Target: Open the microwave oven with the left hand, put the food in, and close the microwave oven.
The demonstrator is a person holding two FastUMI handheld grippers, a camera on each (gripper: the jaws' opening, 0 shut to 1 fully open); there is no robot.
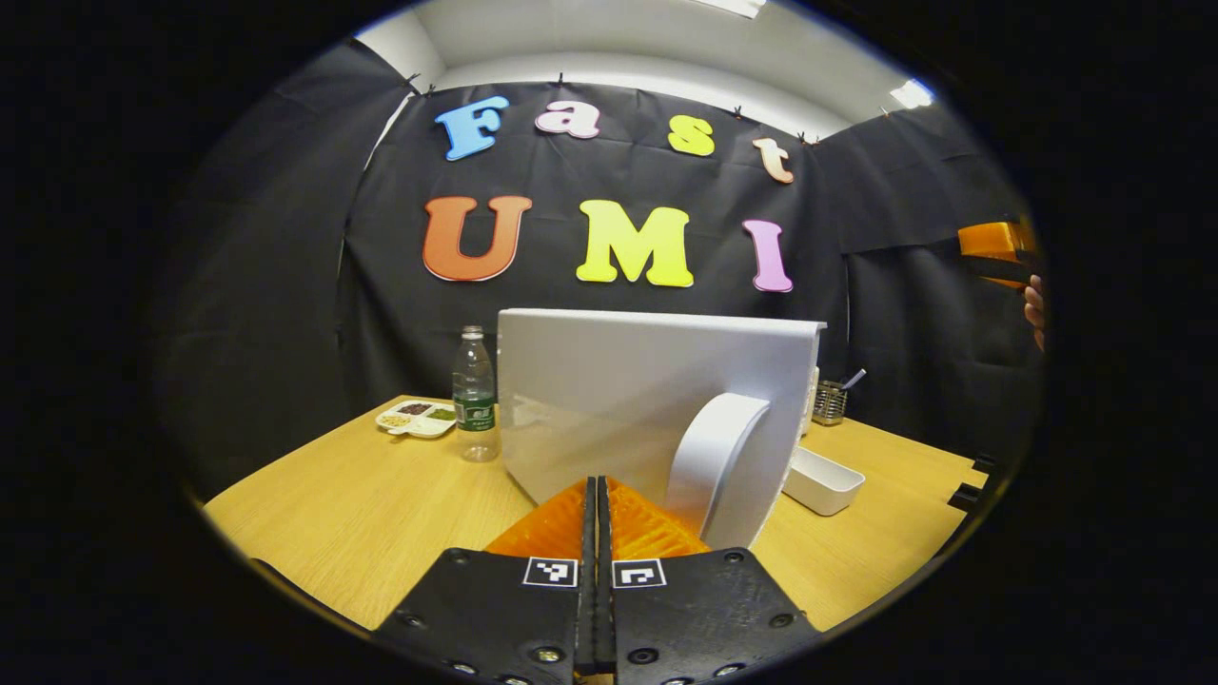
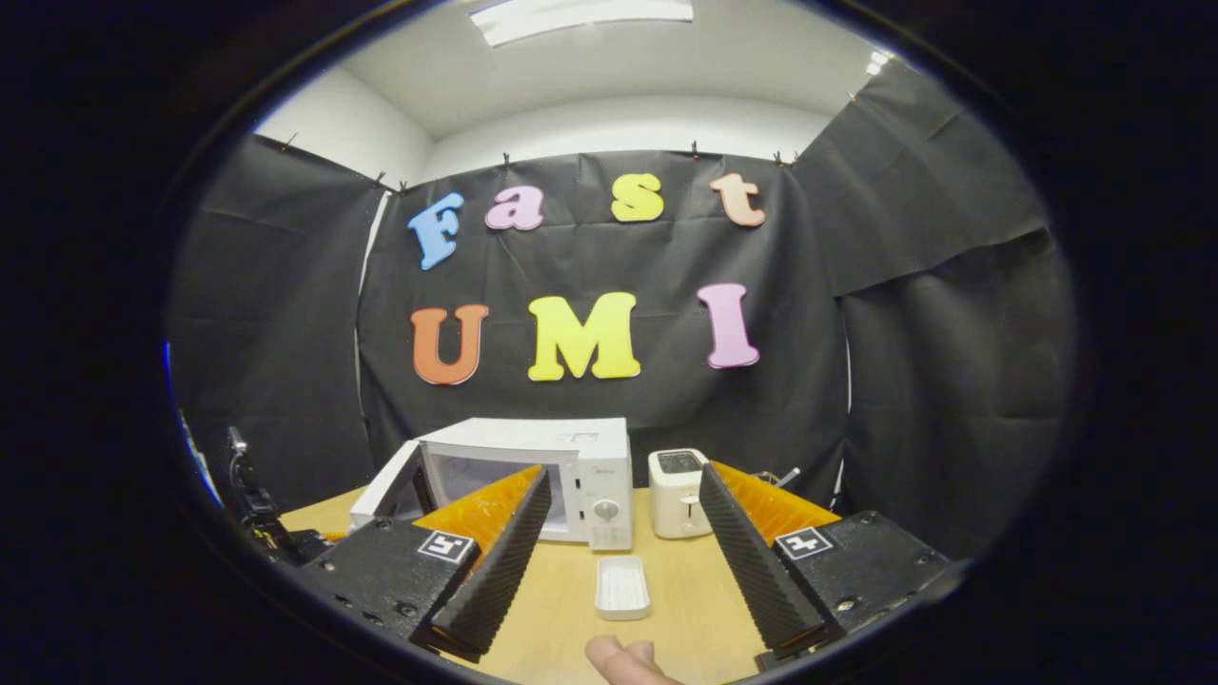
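My left tool point(image 1: 597, 495) has its fingers pressed together with nothing between them, right in front of the microwave door point(image 1: 657, 400), just beside its curved white handle point(image 1: 714, 461). The door is a plain white slab, swung outward. In the right gripper view the microwave point(image 2: 528, 476) is a white box on the wooden tabletop point(image 2: 571, 590), its door point(image 2: 385, 495) hinged open to its left, its knob panel on its right. My right tool point(image 2: 618, 547) is spread wide and holds nothing. In front of the microwave lies a small white tray point(image 2: 621, 585); a white toaster point(image 2: 678, 493) stands just right of it. Left of the door stand a water bottle point(image 1: 474, 395) and a sectioned dish point(image 1: 417, 418), likely food, though it is small.
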